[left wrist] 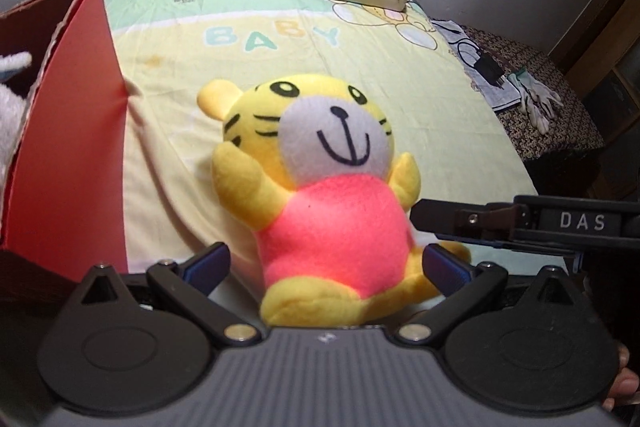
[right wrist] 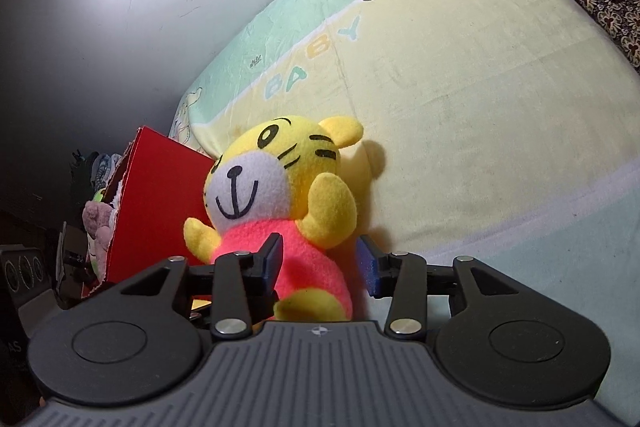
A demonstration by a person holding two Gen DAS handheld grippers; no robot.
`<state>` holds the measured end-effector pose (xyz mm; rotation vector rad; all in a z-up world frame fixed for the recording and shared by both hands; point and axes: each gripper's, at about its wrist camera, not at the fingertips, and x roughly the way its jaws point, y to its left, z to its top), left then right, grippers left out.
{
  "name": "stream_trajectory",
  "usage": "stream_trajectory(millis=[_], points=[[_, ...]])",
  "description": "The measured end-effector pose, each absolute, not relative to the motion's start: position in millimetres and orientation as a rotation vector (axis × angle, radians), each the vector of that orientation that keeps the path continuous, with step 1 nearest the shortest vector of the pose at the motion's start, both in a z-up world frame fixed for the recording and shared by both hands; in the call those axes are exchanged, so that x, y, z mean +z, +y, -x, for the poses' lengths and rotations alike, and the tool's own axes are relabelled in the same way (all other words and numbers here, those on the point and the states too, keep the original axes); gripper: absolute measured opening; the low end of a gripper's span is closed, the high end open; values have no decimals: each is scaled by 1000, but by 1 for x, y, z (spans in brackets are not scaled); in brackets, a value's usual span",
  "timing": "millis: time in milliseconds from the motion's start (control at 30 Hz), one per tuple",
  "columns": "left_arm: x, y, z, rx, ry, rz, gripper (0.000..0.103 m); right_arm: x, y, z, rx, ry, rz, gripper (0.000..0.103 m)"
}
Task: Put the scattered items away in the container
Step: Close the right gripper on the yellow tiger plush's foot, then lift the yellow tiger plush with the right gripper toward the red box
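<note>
Left wrist view: plush tiger lying on bedsheet, just beside red box (soft toys already inside). Left gripper spread wide either side of pink belly, pads clear, nothing held. Right gripper part-open around same belly, left pad touching, right pad apart, no firm grip. Risk: both tongs crowding one toy, jaws colliding; shallow pinch on fleece slipping at box wall.

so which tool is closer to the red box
Left. The left tool straddles the tiger plush's feet with the red box right beside it; the right tool sits across the plush's far side, so the plush lies between it and the box.
</note>
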<state>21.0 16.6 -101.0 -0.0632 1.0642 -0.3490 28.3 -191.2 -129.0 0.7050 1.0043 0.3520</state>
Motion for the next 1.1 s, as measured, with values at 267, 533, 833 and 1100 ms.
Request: stream_trajectory(millis=[267,533,833,1100], points=[[-114,8,-42,-340,1098,46,102,-145,-186,-49,446,1051,-758,57],[-126,19,-49,-345,1137,136,102,-167,-188,-51,483,1087,-930,56],[-124,16,-41,-373,1106,128,101,-158,-185,-43,522,1081,-925,41],[-113,7,-20,-454,1102,128,101,-138,-194,-18,503,1047,-871,41]])
